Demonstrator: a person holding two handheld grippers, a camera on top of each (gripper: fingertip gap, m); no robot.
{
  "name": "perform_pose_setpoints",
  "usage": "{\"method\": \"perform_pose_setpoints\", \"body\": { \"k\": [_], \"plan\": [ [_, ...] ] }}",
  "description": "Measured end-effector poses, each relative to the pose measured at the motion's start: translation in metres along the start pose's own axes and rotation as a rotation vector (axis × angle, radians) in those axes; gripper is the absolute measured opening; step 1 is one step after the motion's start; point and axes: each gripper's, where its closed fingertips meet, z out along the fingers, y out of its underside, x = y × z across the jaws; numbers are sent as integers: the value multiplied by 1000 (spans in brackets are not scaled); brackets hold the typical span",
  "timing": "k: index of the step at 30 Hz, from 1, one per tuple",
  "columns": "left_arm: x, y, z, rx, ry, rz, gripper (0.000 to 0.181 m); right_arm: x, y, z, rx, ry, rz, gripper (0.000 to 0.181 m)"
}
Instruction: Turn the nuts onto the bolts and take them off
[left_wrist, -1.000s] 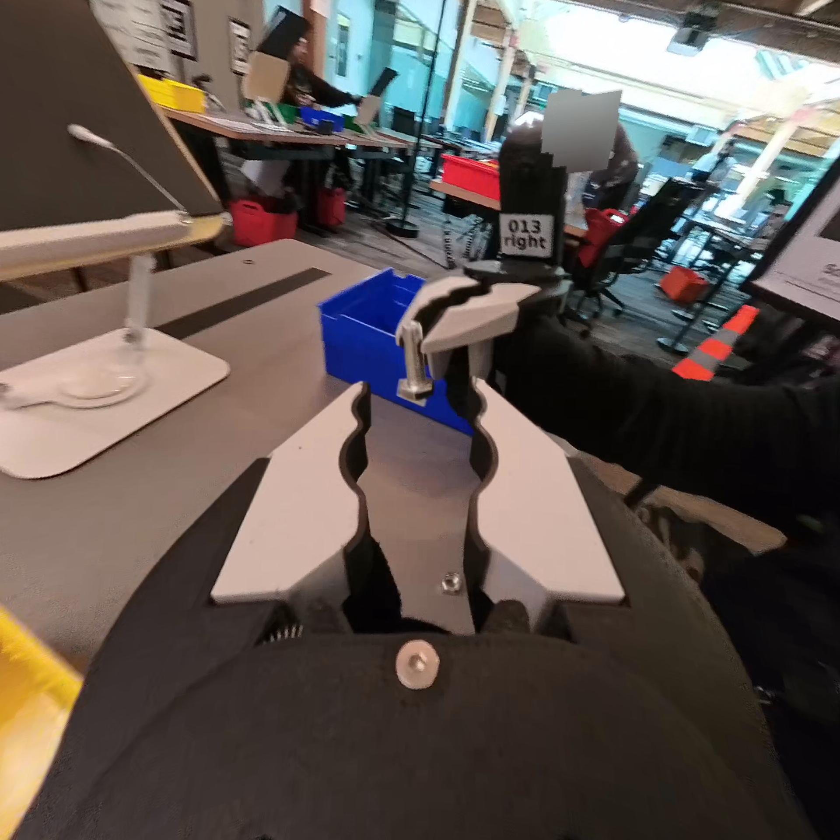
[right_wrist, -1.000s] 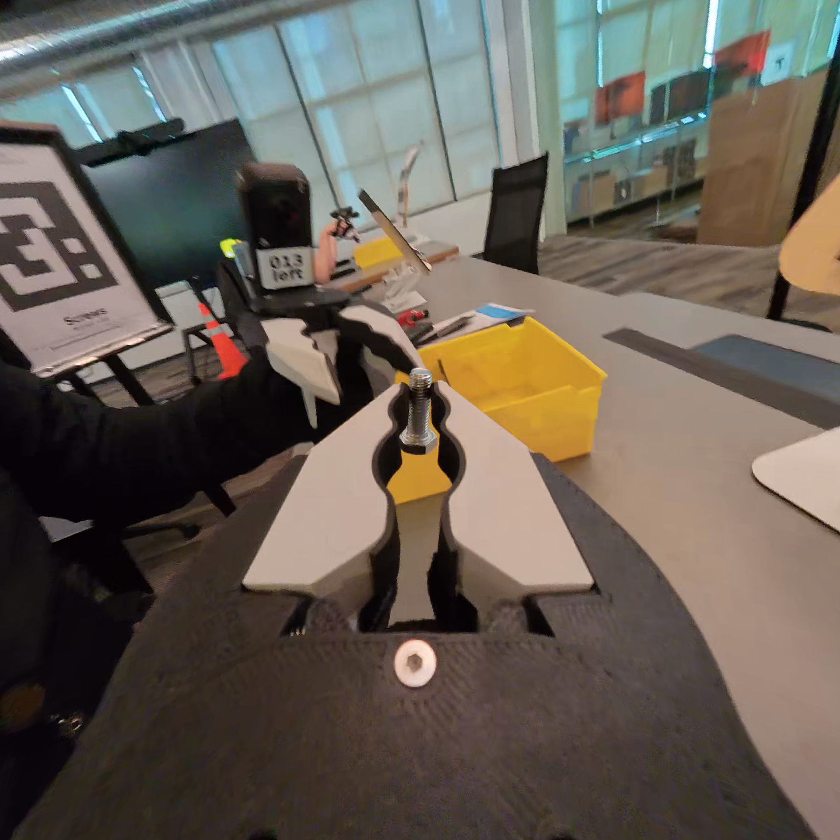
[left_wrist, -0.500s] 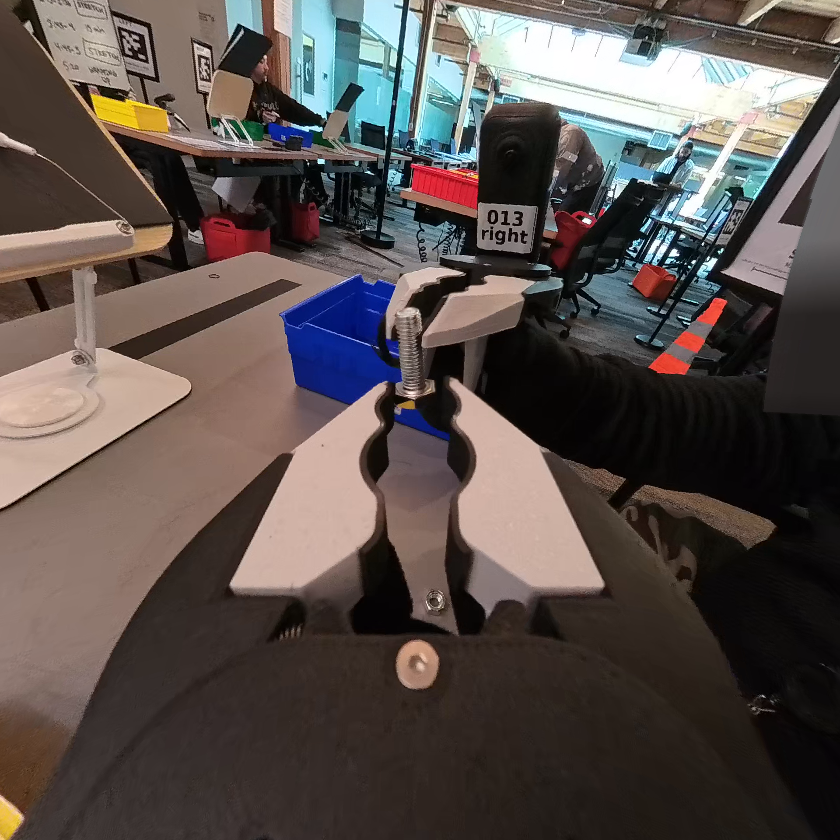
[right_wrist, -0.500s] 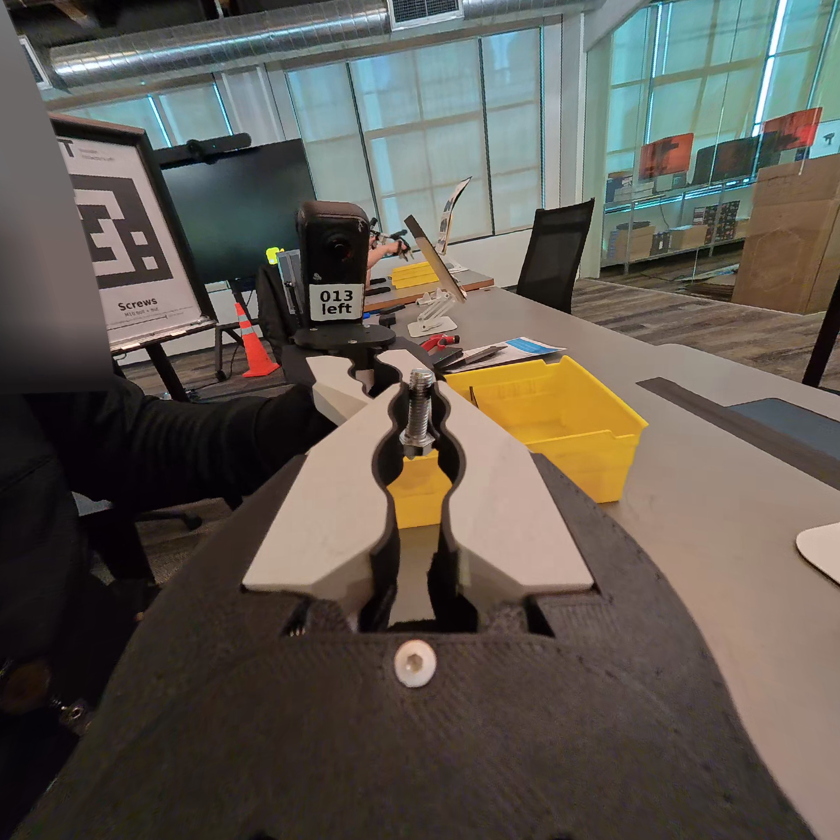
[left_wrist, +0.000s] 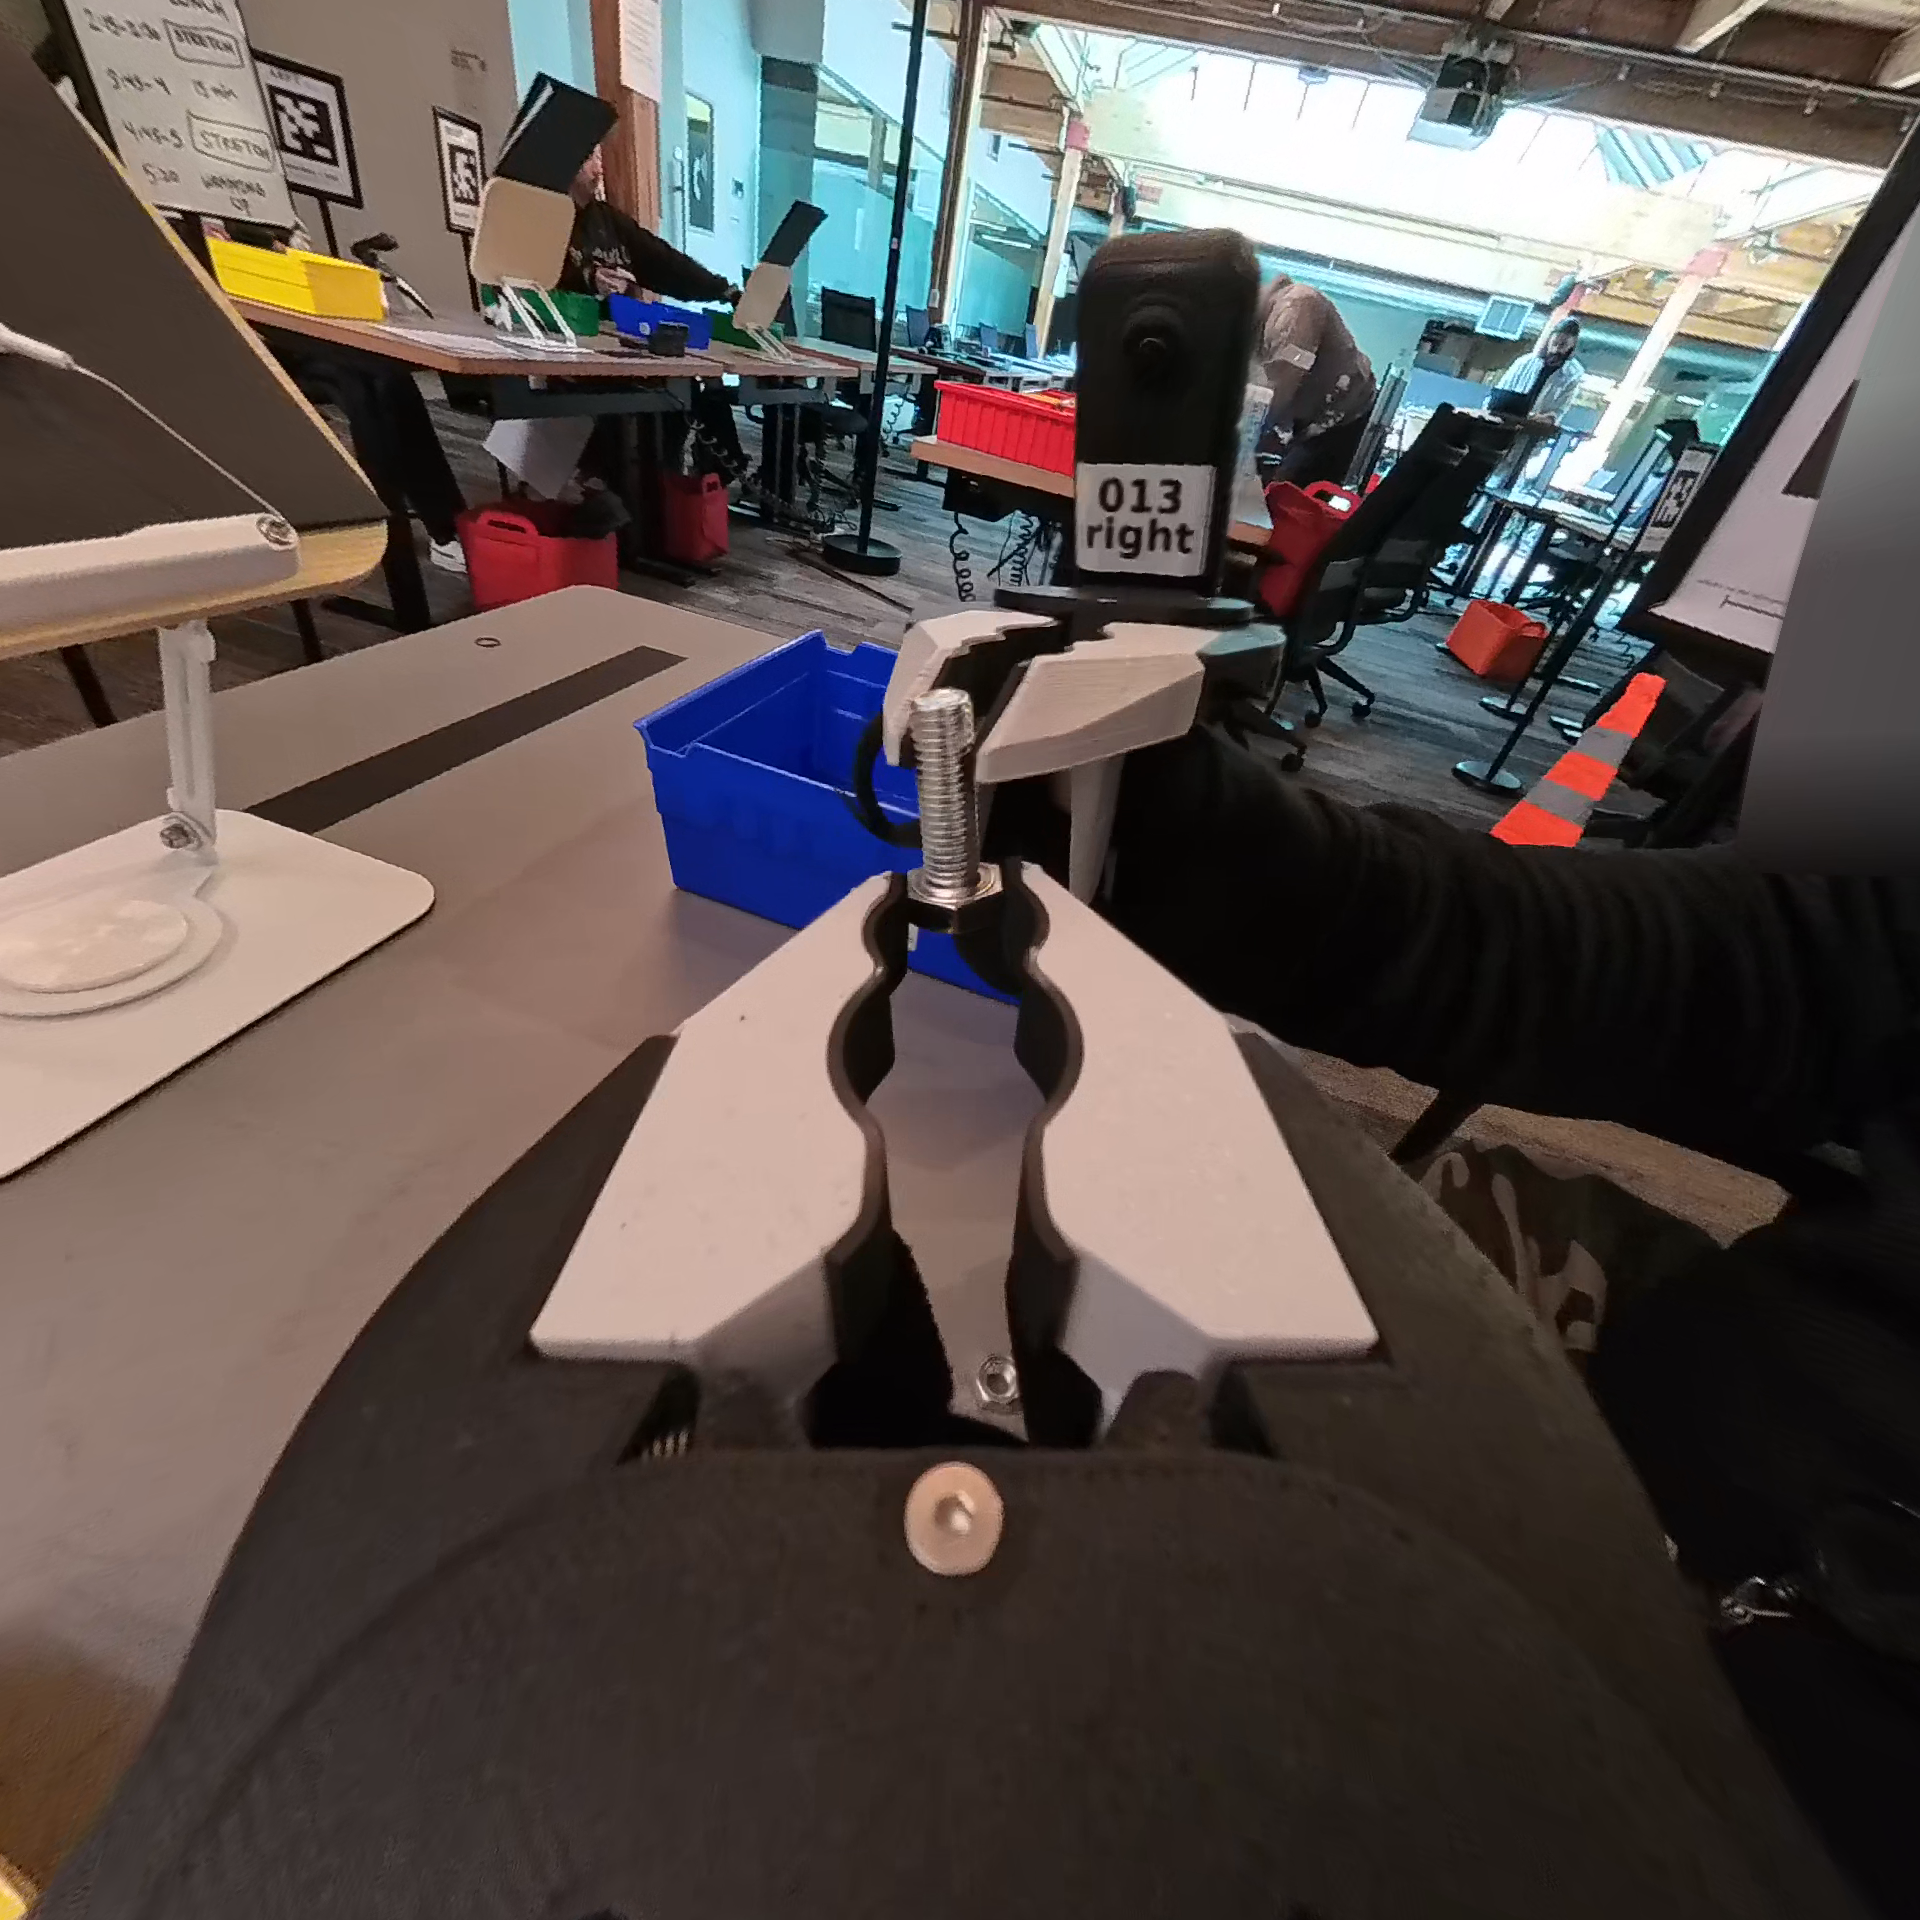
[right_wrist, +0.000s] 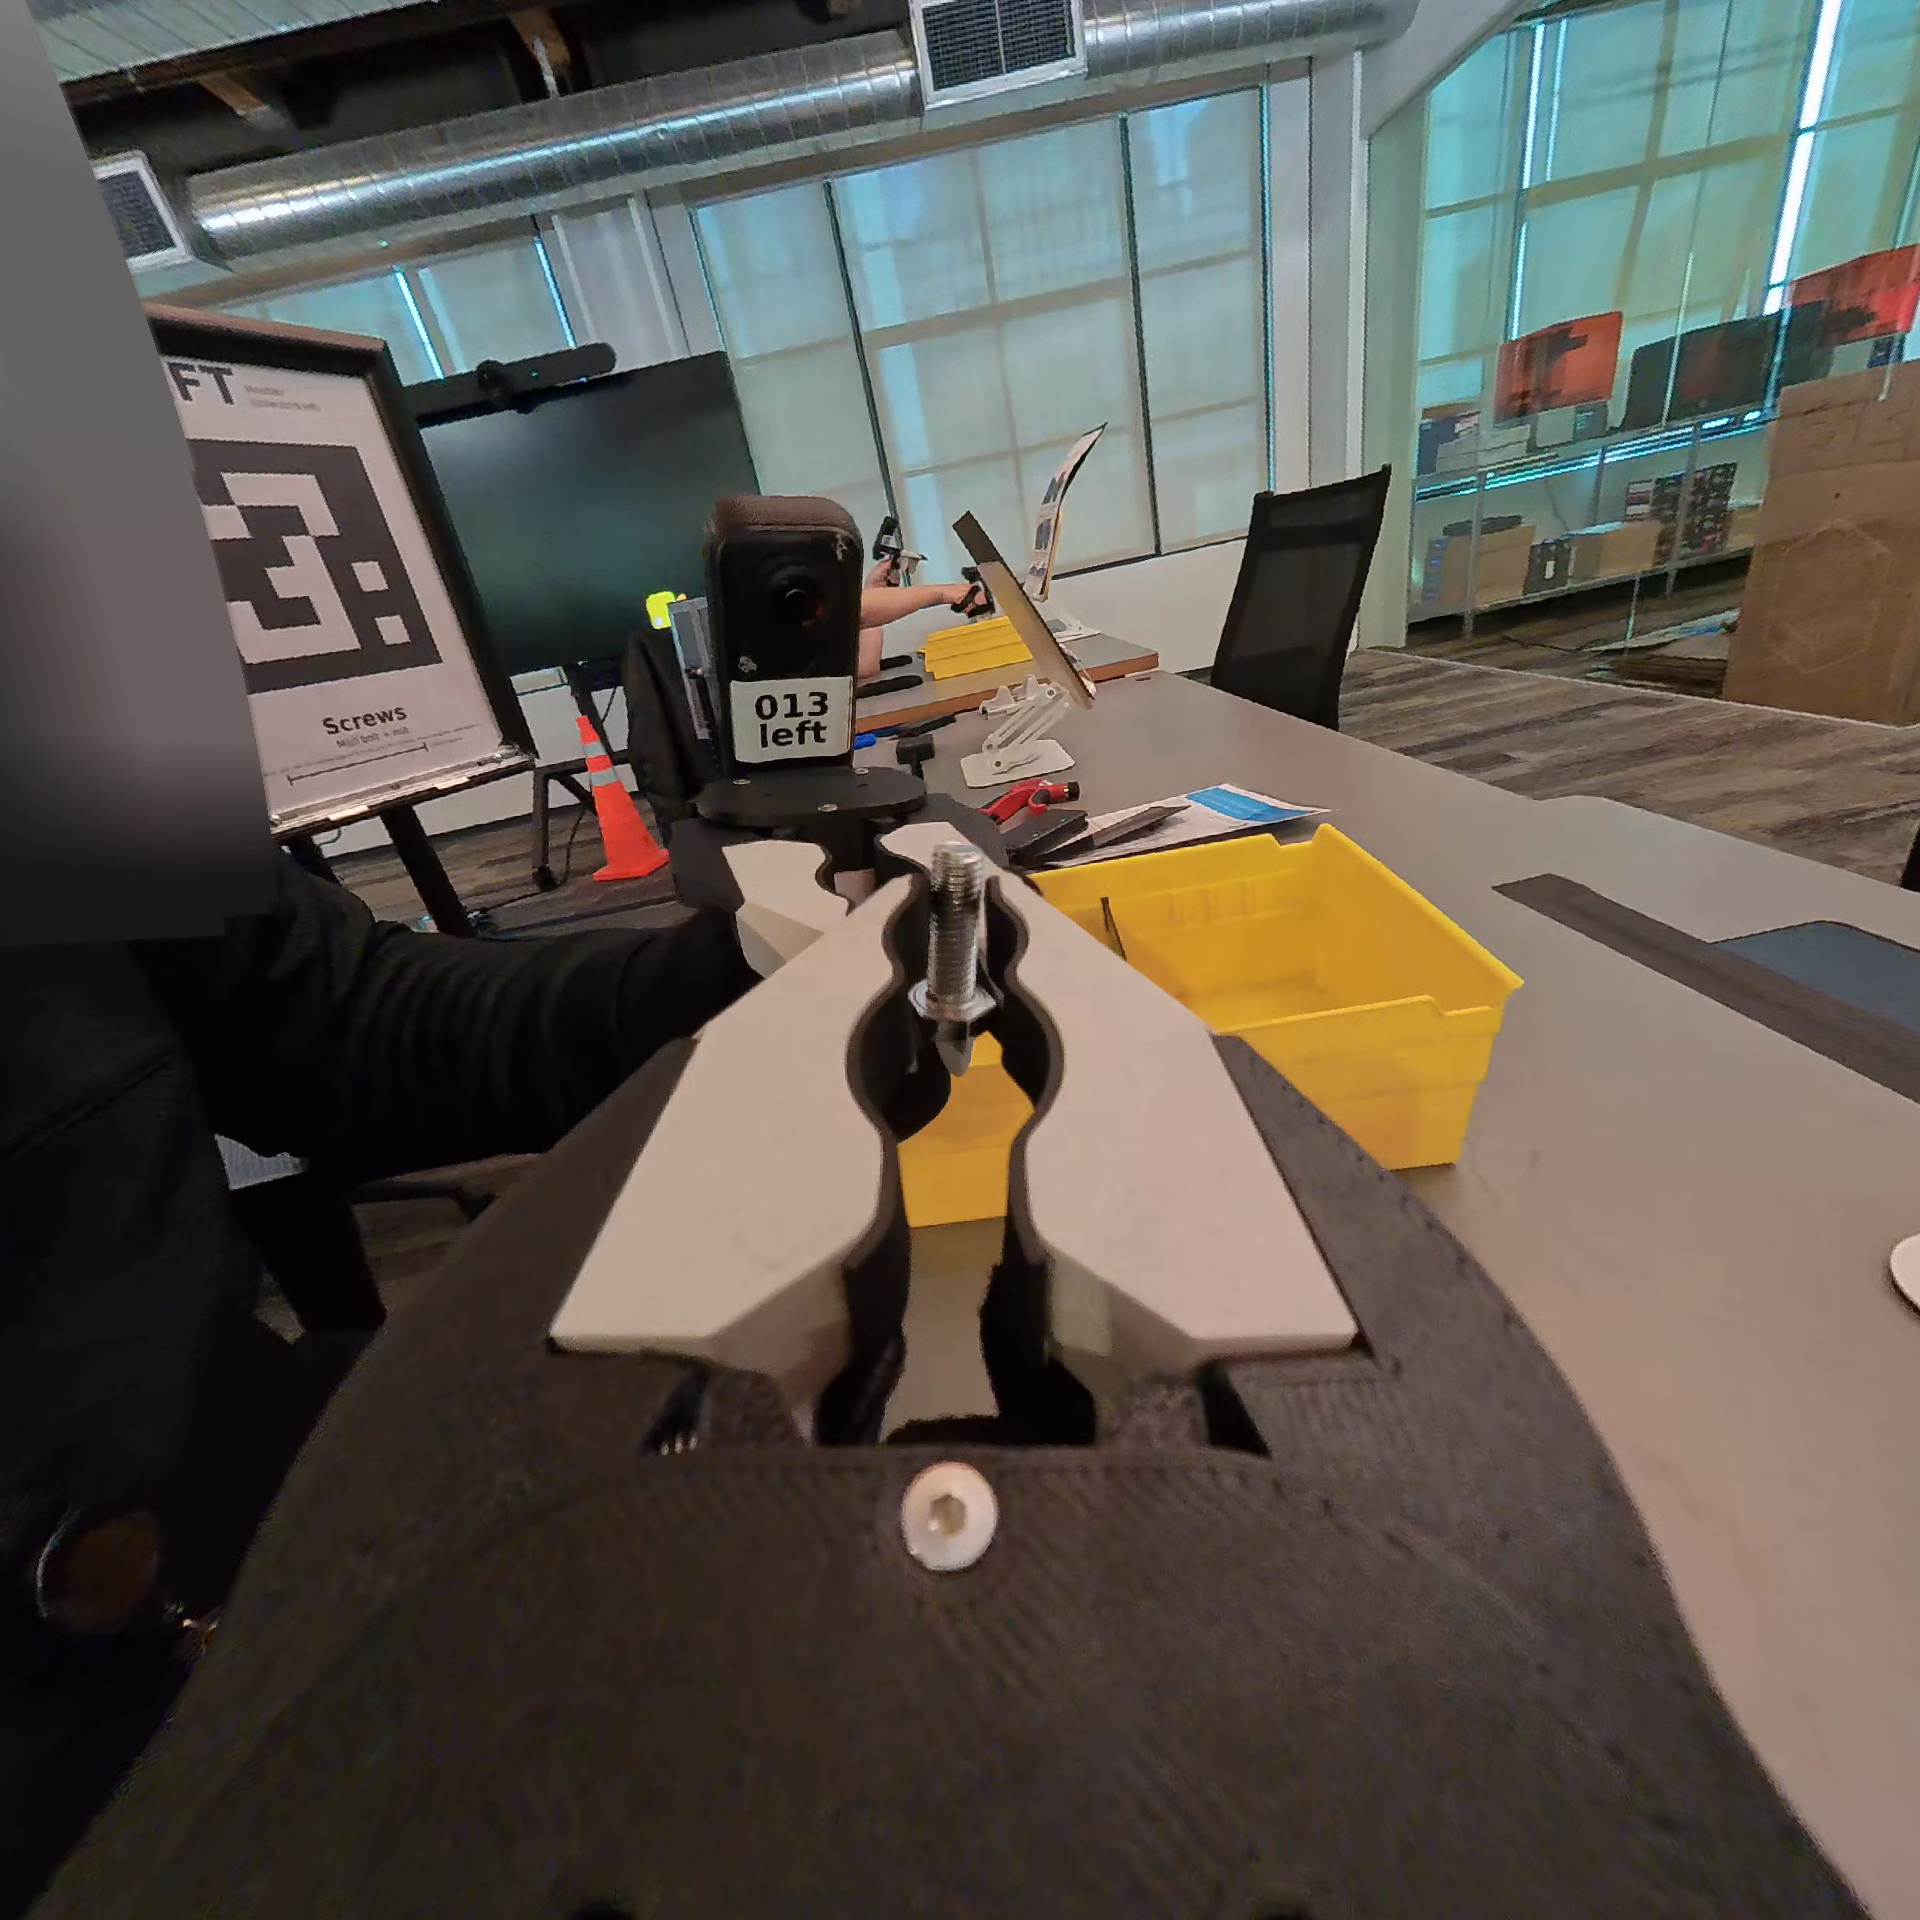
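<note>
surroundings: the grey table (left_wrist: 312, 1091) carries a blue bin (left_wrist: 748, 790) directly behind the work point and a yellow bin (right_wrist: 1299, 977) on the opposite side. a white stand base (left_wrist: 156, 935) sits at the far left. a loose nut (left_wrist: 992, 1382) lies on the table and is seen through the gap at the root of the left fingers. an orange cone (left_wrist: 1569, 769) stands on the floor beyond a black sleeve (left_wrist: 1455, 935).

work point: the bolt (left_wrist: 943, 800) is in the air above the table, upright, hex end down. the right tongs (right_wrist: 954, 883) are clamped on its threaded shank. the left tongs (left_wrist: 953, 904) are narrowed to a slim gap, with the tips on either side of the hex end. whether they press on it cannot be determined.

obstructions: in the right wrist view the right fingers cover the left tips. in the left wrist view the bolt and right tongs stand in front of the blue bin.

change: one second ago the left tongs were spread wide, short of the bolt. half a second ago they had narrowed around the hex end. the width now is about the same.
</note>
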Motion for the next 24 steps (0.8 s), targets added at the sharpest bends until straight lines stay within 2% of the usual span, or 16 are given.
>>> {"method": "perform_pose_setpoints", "body": {
  "k": [2,5,7,11,15,20,24],
  "plan": [
    [-2,-3,-2,13,-14,9,16,6,-3,-3,-9,30,17,34],
    [-7,-4,-7,-2,-48,48,16,12,-9,-14,-83,81,-10,35],
    [-11,-7,-12,-2,-67,65,16,14,1,-22,-216,126,-43,36],
    [-18,-15,-22,17,-96,79,16,0,62,-39,-602,137,-109,42],
    [-22,-17,-26,17,-116,92,16,-15,139,-52,-883,124,-133,49],
    [-22,-16,-27,7,-124,103,16,-15,201,-65,-1077,116,-165,42],
    [-22,-13,-25,-1,-119,101,16,-10,228,-67,-1151,101,-184,40]
  ]
}}
